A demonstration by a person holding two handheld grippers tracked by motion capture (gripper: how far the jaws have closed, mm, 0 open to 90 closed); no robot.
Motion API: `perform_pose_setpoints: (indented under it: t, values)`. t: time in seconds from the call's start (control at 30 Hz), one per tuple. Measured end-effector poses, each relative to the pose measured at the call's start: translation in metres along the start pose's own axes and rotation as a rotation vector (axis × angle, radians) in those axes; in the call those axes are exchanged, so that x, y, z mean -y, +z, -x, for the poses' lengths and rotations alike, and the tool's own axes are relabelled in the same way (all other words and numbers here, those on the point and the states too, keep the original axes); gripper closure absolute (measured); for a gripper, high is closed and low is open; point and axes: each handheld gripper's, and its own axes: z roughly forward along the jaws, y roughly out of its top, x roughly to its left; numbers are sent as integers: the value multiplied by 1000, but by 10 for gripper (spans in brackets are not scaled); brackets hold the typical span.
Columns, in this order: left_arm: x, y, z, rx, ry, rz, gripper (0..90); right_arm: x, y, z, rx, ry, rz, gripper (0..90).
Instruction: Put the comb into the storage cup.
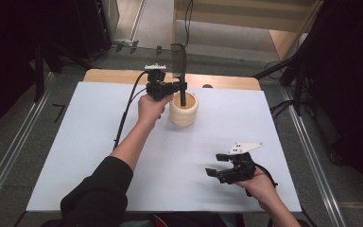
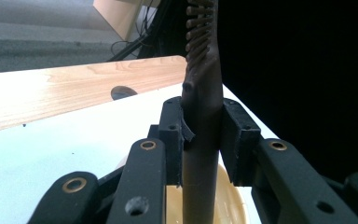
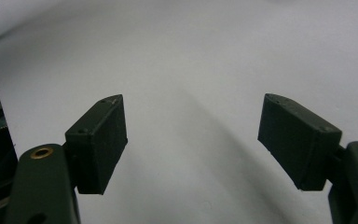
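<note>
The left gripper (image 1: 182, 86) stands at the far side of the table (image 1: 75, 156), clamped on a dark comb (image 1: 179, 66) that rises upright, teeth up, its lower end dipping into the cream holder (image 1: 184, 113) right beneath the jaws. From the left gripper view the pads (image 2: 172, 140) press the comb (image 2: 203, 116) from both sides around mid-handle, and the holder's rim (image 2: 233, 196) shows just below and behind them. Here is the danger, as a judgement: the comb is long and top-heavy above the grip, so if the jaws let go while the tip hangs off the holder's floor, it could tip against the rim and topple the light holder, or pivot out onto the table. A sideways tug with the tip inside could also drag the holder along, since nothing steadies it. And the pinch sits on a narrow handle, so a twist of the wrist might let the comb swing between the pads. Over at the near side, the right gripper (image 1: 220, 165) rests low over the table, well apart from the holder; its jaws stand wide apart with nothing between them, just bare white surface ahead in the right gripper view. It is in no position to brace anything.
</note>
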Motion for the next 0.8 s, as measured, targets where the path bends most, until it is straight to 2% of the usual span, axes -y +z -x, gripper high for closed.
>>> perform_pose_setpoints:
  t: [0.5,0.67,0.8]
  values:
    - [9,5,-2,8,6,-10,727,0,0,0,0,-3,-3,218]
    - [12,8,0,0,29,-29,726,0,-1,0,4,1,7,218]
    - [16,9,-2,2,14,-21,727,0,-1,0,5,0,6,219]
